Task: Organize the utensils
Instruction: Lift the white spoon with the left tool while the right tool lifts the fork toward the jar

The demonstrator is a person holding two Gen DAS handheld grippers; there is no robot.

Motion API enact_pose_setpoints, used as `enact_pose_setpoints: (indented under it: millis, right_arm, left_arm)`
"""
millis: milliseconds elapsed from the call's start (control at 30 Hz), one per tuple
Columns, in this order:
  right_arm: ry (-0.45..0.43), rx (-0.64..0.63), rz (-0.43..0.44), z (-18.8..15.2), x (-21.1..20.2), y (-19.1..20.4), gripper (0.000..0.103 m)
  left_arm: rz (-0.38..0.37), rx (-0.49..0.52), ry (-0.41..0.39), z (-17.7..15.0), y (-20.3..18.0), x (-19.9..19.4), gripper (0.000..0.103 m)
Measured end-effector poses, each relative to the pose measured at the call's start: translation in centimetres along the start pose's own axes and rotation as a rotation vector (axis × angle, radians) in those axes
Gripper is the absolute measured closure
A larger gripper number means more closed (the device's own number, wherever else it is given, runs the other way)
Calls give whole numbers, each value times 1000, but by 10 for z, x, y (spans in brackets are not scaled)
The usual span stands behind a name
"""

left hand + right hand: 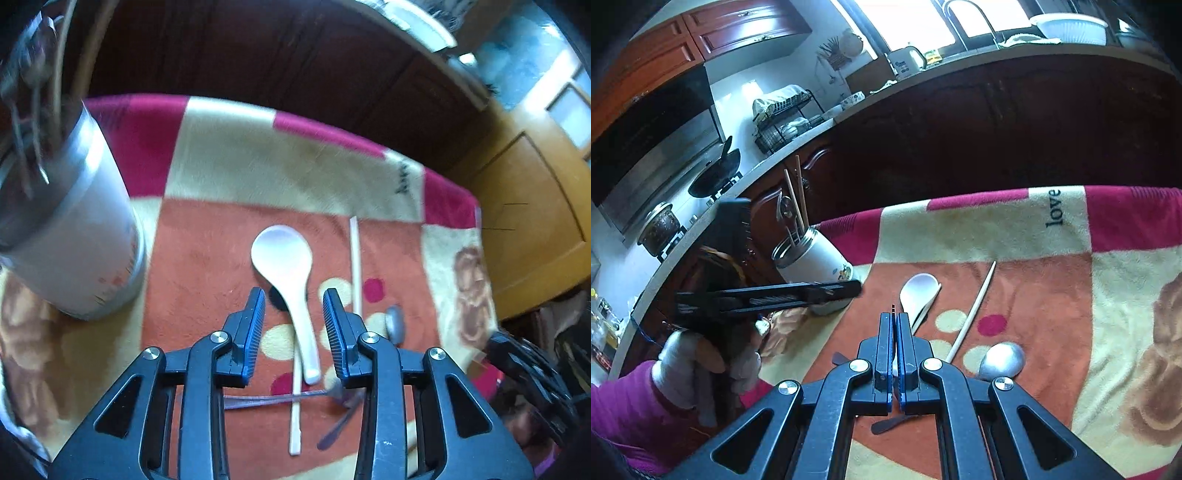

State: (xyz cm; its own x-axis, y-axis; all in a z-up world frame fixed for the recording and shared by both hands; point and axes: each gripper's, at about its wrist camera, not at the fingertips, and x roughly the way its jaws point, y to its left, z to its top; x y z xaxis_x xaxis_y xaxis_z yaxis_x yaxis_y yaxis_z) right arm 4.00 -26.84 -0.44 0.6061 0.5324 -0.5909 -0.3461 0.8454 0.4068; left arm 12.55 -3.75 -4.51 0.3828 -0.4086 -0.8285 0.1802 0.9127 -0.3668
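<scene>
A white ceramic spoon [284, 266] lies on the patterned blanket [229, 155]. My left gripper [294, 300] is open, its jaws on either side of the spoon's handle, just above it. A pale chopstick [355, 258] lies to the right, another [296, 406] lies under the spoon's handle, and a metal spoon [394, 321] lies at right. A white holder [74, 236] with chopsticks and spoons stands at left. My right gripper [895, 315] is shut and empty, hovering above the white spoon [918, 291], chopstick [973, 312] and metal spoon [1001, 360].
The holder [816, 266] stands at the blanket's [979, 229] far left corner. The left gripper's body [768, 293] and gloved hand [701, 365] show left of it. Dark cabinets stand behind the table. Metal utensil handles [280, 400] cross near me.
</scene>
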Motion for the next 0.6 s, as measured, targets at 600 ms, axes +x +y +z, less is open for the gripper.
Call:
enact_pose_setpoints:
  millis: [600]
  right_arm:
    - [-10,98,12,-4,-5,-42,101]
  left_arm:
    - [67,-106,6,19,6,66,95]
